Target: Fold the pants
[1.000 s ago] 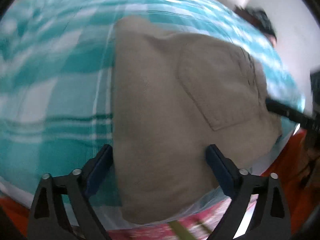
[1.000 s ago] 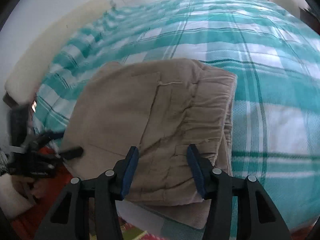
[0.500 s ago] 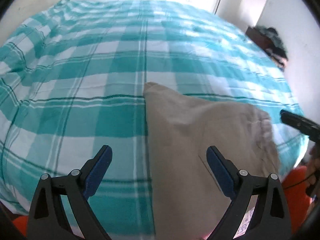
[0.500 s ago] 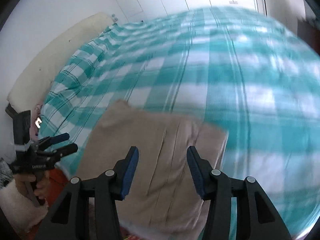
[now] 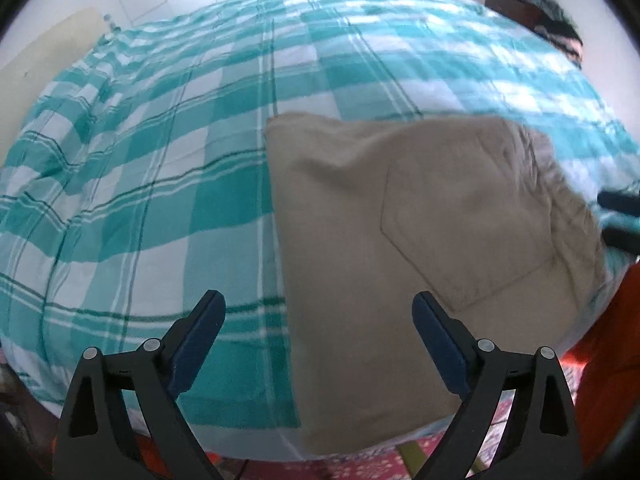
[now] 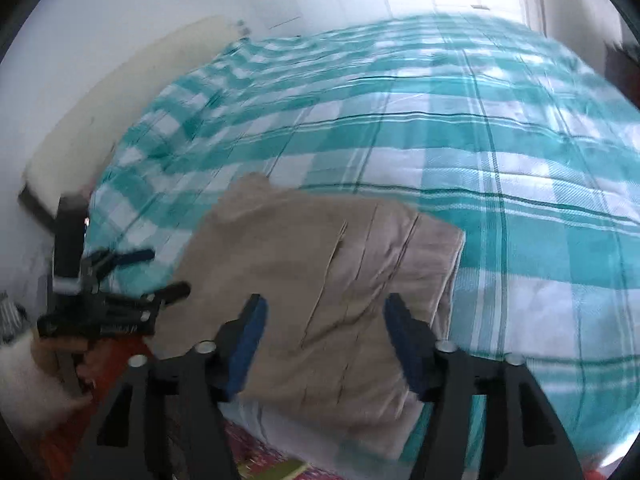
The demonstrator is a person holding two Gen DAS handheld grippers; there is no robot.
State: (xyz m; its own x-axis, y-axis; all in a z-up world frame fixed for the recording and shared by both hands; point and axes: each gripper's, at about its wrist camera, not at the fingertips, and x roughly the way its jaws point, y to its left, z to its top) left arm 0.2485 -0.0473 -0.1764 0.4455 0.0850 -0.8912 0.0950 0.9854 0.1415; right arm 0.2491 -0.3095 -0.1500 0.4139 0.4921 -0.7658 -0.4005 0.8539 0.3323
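Note:
The tan pants (image 5: 400, 232) lie folded into a compact rectangle at the near edge of the bed, back pocket up; they also show in the right wrist view (image 6: 320, 288). My left gripper (image 5: 318, 344) is open and empty, held above the near left part of the pants. My right gripper (image 6: 322, 340) is open and empty, above the waistband end. The left gripper also shows in the right wrist view (image 6: 132, 276), beside the pants' left edge. The right gripper's fingertips (image 5: 620, 202) show at the right edge of the left wrist view.
The bed has a teal and white plaid cover (image 5: 160, 168). A cream headboard cushion (image 6: 100, 128) lies along the wall at left. Orange cloth (image 5: 612, 340) and a patterned red rug (image 5: 380, 464) lie below the bed edge. White closet doors stand behind.
Both grippers have pulled back and risen from the pants, so more of the bed shows. The right gripper has opened wider. The pants have stayed put.

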